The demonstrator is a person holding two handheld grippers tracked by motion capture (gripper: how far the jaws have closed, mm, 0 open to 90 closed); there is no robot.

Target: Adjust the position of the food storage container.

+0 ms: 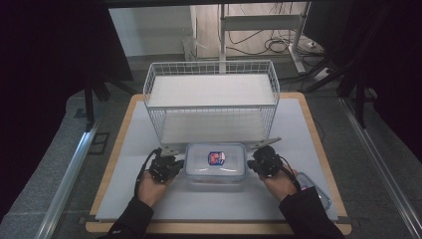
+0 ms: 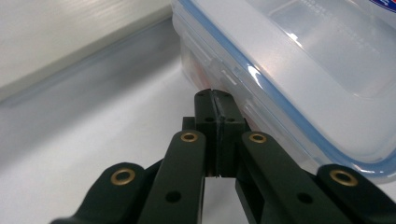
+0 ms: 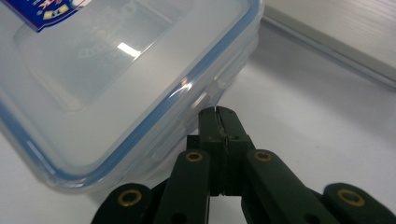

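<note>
High view: a clear plastic food container point(image 1: 216, 162) with a blue-sealed lid lies on the counter point(image 1: 298, 129), long axis left to right, just before the white wire rack point(image 1: 211, 94). The left gripper point(image 1: 175, 163) and right gripper point(image 1: 253, 163), both closed on nothing, sit at its short ends. Open counter lies either side.

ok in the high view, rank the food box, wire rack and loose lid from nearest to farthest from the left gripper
1. food box, right beside the left gripper.
2. wire rack, behind it, toward the table's far side.
3. loose lid, far right, past the right hand.
</note>
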